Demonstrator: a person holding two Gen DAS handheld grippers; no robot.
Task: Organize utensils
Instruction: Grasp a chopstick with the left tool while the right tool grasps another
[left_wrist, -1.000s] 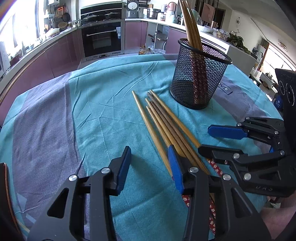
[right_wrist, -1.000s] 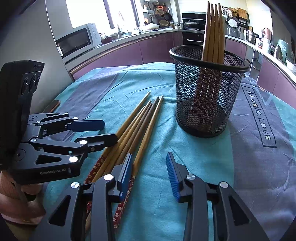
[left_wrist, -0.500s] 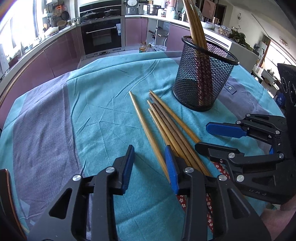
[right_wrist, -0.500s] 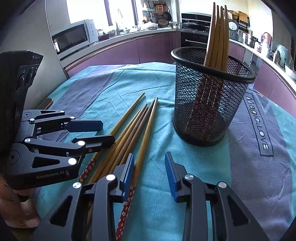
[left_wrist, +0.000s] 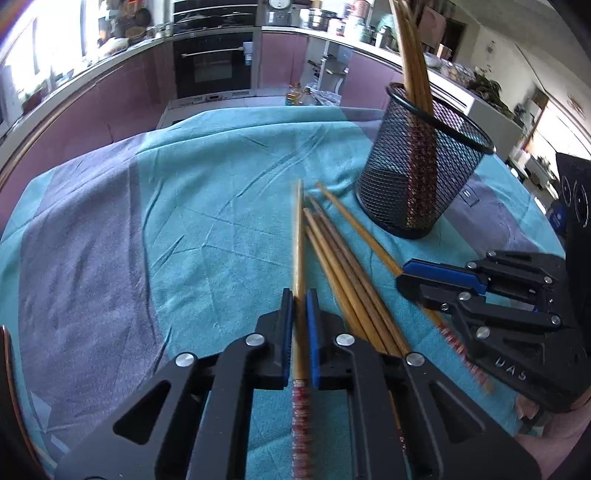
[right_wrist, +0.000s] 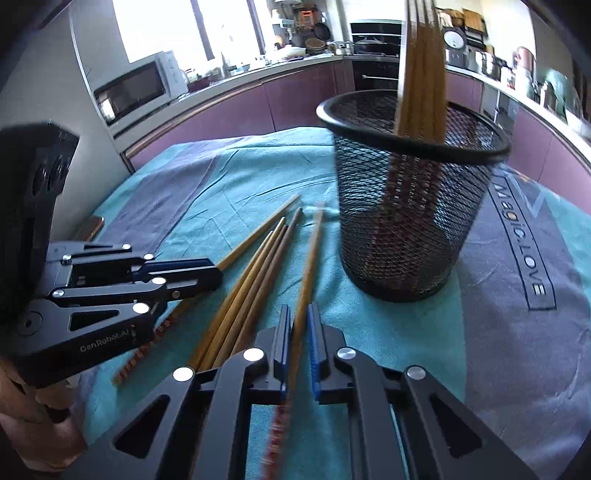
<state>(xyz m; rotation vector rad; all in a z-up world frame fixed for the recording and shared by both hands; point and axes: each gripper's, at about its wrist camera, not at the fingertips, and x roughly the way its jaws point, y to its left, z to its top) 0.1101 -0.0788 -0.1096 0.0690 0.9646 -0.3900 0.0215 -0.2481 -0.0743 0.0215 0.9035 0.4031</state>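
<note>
A black mesh cup (left_wrist: 417, 177) (right_wrist: 406, 206) stands upright on the cloth with several bamboo chopsticks (right_wrist: 421, 74) in it. My left gripper (left_wrist: 299, 295) is closing its jaws on one chopstick (left_wrist: 297, 240), and the blue pads press its sides. My right gripper (right_wrist: 299, 314) is closing its jaws the same way on another chopstick (right_wrist: 312, 251), which points toward the cup. Between them several loose chopsticks (left_wrist: 343, 266) (right_wrist: 251, 288) lie side by side on the cloth. Each gripper shows in the other's view: the right gripper (left_wrist: 402, 273), the left gripper (right_wrist: 218, 273).
A teal and grey tablecloth (left_wrist: 184, 221) covers the round table. A flat brown object (right_wrist: 88, 225) lies near the table's left edge. A person's hand (right_wrist: 37, 406) holds the left gripper. Behind are purple kitchen cabinets, an oven (left_wrist: 214, 70) and a microwave (right_wrist: 136, 88).
Both grippers, open a second ago, have shut, each on one chopstick at the outer side of the bundle. Both held chopsticks have swung away from the bundle and look blurred.
</note>
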